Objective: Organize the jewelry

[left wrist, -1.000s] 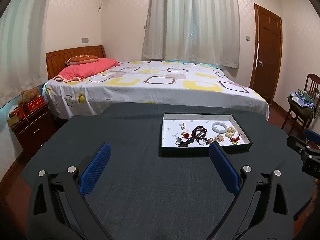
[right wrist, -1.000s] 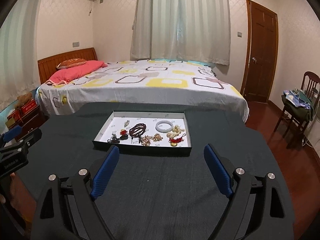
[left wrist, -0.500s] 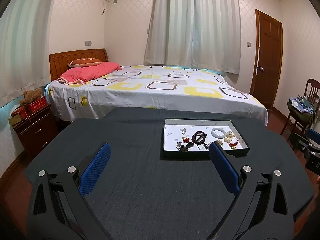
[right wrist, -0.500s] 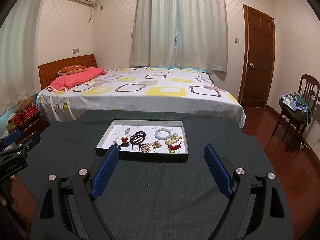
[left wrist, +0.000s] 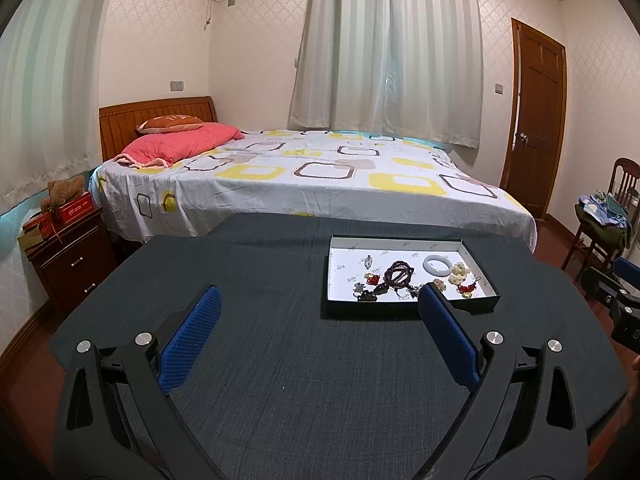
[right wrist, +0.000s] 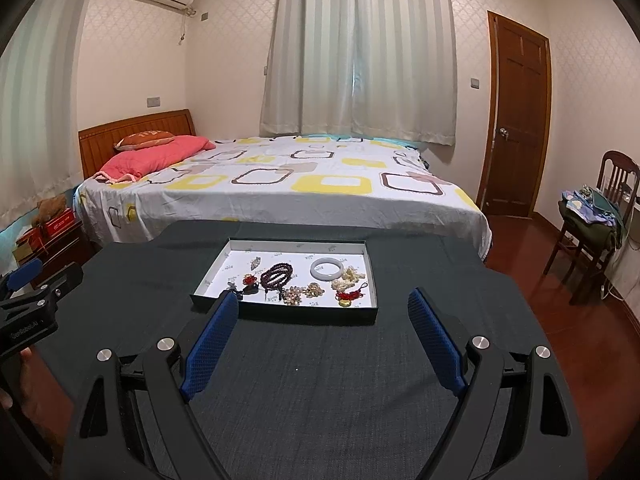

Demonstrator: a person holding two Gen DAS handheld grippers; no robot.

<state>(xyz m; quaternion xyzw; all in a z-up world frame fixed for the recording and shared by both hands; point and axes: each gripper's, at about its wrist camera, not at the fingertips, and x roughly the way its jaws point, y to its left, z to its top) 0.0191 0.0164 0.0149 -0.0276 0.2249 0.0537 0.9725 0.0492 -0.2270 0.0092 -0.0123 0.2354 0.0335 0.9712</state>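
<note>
Because nothing is picked yet, both left tongs (left wrist: 318,306) and right tongs (right wrist: 322,310) hang wide open, empty; the jewelry tray (right wrist: 370,312) lies at twelve o'clock on the counter (right wrist: 320,392), well apart.

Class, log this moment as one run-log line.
left claw: open, empty | right claw: open, empty | jewelry: all in tray | table: dark cloth
</note>
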